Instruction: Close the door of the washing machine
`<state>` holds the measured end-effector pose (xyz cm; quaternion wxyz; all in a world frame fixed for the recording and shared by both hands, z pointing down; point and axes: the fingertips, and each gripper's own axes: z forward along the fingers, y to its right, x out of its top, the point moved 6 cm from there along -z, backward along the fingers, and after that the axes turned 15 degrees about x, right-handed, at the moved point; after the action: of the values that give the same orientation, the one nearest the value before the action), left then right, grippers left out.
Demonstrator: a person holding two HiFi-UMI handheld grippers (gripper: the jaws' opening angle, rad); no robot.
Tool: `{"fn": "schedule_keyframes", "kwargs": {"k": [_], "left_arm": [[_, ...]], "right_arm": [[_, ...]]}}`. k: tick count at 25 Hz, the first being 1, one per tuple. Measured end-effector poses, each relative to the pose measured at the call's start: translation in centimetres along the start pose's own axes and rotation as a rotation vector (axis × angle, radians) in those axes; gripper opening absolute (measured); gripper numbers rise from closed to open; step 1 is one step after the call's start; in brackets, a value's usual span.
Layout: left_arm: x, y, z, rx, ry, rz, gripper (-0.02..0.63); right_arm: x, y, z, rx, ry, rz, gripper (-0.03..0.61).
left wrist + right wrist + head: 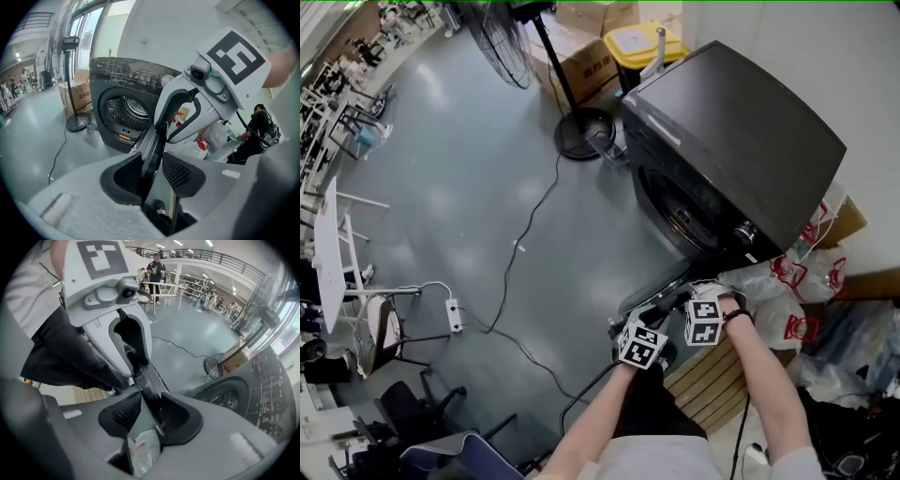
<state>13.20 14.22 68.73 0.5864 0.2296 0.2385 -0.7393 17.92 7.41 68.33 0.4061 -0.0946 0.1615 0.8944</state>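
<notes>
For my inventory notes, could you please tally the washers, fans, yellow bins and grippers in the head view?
Washer: 1
Fan: 1
Yellow bin: 1
Grippers: 2, left and right
Total: 5

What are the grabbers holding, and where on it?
Nothing gripped, it seems: the rim of the door sits loosely inside the left gripper and the right gripper.

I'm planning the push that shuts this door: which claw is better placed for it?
Left, probably. Both claws straddle the rim of the open door, but the left claw sits farther out from the washing machine than the right claw, giving more leverage.
</notes>
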Motion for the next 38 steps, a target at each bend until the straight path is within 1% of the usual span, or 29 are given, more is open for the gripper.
{"fn": "schedule_keyframes", "kwargs": {"k": [4,6,9,16,23,27,31,35,38], "left_arm": [[0.2,-0.4,0.3,-0.012,-0.032,0.017,0.137],[0.3,-0.8,0.5,-0.032,-0.049,0.018,0.138],[0.6,-1.1,0.7,-0.070,-0.054,0.019,0.138],[1.2,-1.7,0.8,-0.079,-0.067,0.044,0.140],[2.2,-3.2,1.0,-0.076,-0.087,0.036,0.146],[2.7,-3.8,1.4,-0.077,-0.080,0.049,0.149],[3.1,-4.5,1.6,-0.076,-0.083,0.052,0.153],[3.5,-4.9,2.1,-0.090,-0.090,0.060,0.155],[3.5,-5.2,2.2,-0.096,-0.084,0.069,0.155]], "right_arm": [[0.0,0.4,0.3,-0.036,0.011,0.035,0.132],[0.3,0.5,0.2,-0.029,0.012,0.057,0.133],[0.2,0.6,0.5,-0.022,-0.023,0.064,0.133],[0.4,1.3,0.5,-0.012,-0.032,0.098,0.133],[1.2,2.3,0.4,-0.091,0.003,0.176,0.138],[1.3,2.9,0.5,-0.101,-0.006,0.216,0.140],[1.6,3.5,0.5,-0.123,0.014,0.260,0.141],[1.4,4.2,0.2,-0.150,0.016,0.273,0.141],[1.8,4.3,0.1,-0.160,0.038,0.285,0.143]]}}
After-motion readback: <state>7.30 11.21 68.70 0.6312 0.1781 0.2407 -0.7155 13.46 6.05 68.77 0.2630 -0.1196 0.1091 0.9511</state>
